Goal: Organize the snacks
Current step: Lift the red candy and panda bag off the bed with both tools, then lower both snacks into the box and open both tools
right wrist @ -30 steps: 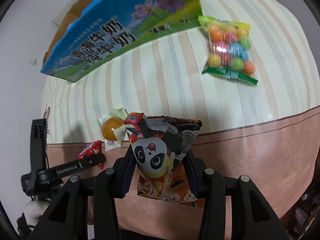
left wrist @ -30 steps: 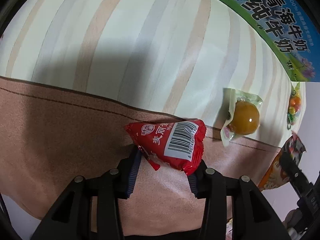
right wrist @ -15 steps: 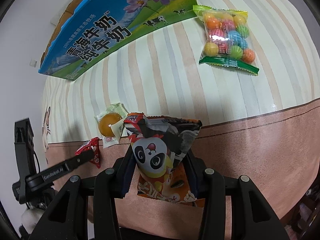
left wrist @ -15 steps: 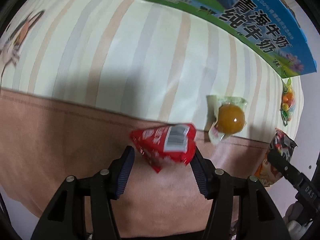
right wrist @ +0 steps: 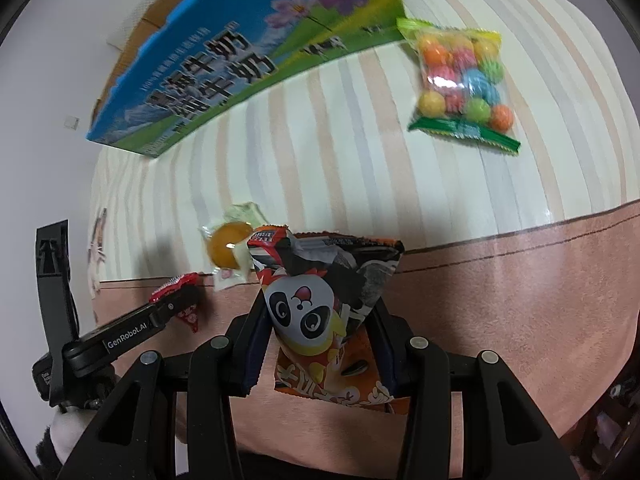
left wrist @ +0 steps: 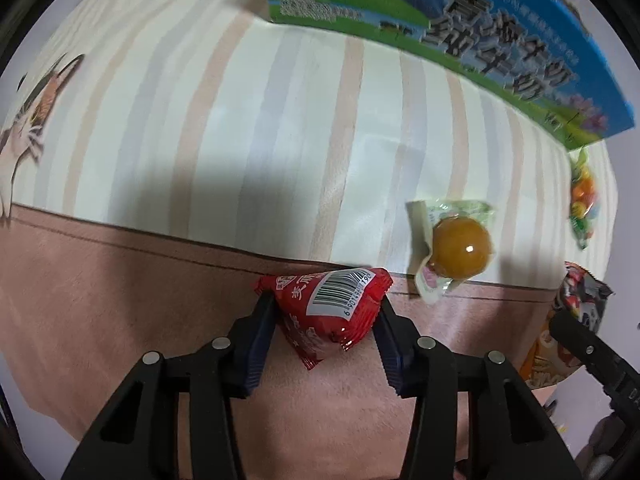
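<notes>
My left gripper (left wrist: 326,314) is shut on a small red snack packet (left wrist: 330,308) with a barcode, held above the tablecloth. My right gripper (right wrist: 316,320) is shut on a panda snack bag (right wrist: 320,304), black and orange. In the right wrist view the left gripper (right wrist: 176,300) shows at the left with the red packet (right wrist: 178,286). In the left wrist view the panda bag (left wrist: 576,304) shows at the right edge. A blue-green milk carton box (left wrist: 460,36) stands at the back; it also shows in the right wrist view (right wrist: 240,60).
A clear pack with an orange ball (left wrist: 456,246) lies near the cloth's brown border, also in the right wrist view (right wrist: 230,246). A bag of coloured candy balls (right wrist: 460,80) lies right of the box. The striped tablecloth (left wrist: 240,120) has a cat print (left wrist: 32,108).
The left gripper has lifted the red packet and moved back, so more of the table and the milk box shows. The right gripper holds the panda bag much as before.
</notes>
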Demonstrator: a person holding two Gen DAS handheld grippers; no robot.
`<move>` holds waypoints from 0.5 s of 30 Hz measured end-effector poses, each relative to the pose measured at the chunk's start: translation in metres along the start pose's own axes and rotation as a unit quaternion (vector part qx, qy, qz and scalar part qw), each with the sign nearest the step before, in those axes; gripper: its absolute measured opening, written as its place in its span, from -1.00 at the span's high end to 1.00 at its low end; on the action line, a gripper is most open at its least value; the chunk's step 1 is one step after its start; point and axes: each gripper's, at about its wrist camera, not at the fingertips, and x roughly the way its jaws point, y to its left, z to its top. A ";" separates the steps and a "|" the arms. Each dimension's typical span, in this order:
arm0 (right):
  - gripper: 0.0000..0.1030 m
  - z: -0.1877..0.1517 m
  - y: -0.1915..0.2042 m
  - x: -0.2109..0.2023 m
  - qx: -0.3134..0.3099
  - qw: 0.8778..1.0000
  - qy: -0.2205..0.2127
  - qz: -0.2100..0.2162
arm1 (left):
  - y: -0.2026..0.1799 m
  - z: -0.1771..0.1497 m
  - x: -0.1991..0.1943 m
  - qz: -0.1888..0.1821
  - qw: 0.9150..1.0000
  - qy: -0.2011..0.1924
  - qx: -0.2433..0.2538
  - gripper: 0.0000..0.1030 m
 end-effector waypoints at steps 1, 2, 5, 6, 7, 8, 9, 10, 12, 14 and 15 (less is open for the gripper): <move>0.06 0.001 0.002 -0.003 -0.001 1.000 -0.002 0.005 | -0.001 0.000 -0.007 -0.004 1.000 -0.002 -0.003 0.14; 0.06 0.003 0.006 -0.007 -0.003 1.000 -0.005 0.011 | -0.003 0.000 -0.015 -0.012 1.000 -0.007 -0.008 0.14; 0.06 0.010 0.016 -0.022 -0.011 0.999 -0.016 0.030 | -0.005 0.004 -0.050 -0.041 0.999 -0.025 -0.007 0.14; 0.06 0.014 0.020 -0.028 -0.013 0.999 -0.021 0.037 | -0.010 0.008 -0.061 -0.049 0.998 -0.031 -0.004 0.14; 0.06 0.018 0.024 -0.034 -0.016 0.999 -0.026 0.044 | -0.014 0.011 -0.074 -0.058 0.997 -0.042 -0.004 0.14; 0.06 0.023 0.028 -0.042 -0.020 0.998 -0.032 0.052 | -0.019 0.018 -0.088 -0.065 0.996 -0.053 0.002 0.14; 0.06 0.029 0.032 -0.050 -0.023 0.997 -0.039 0.059 | -0.022 0.022 -0.102 -0.072 0.995 -0.062 0.007 0.14; 0.06 0.036 0.036 -0.058 -0.027 0.997 -0.045 0.065 | -0.025 0.028 -0.115 -0.080 0.994 -0.072 0.009 0.14; 0.06 0.053 0.046 -0.076 -0.036 0.995 -0.062 0.075 | -0.030 0.049 -0.140 -0.097 0.991 -0.087 0.021 0.14; 0.06 0.072 0.053 -0.092 -0.043 0.993 -0.077 0.081 | -0.037 0.075 -0.163 -0.104 0.988 -0.105 0.036 0.14; 0.06 0.080 0.055 -0.098 -0.046 0.992 -0.085 0.082 | -0.043 0.084 -0.170 -0.105 0.987 -0.110 0.043 0.14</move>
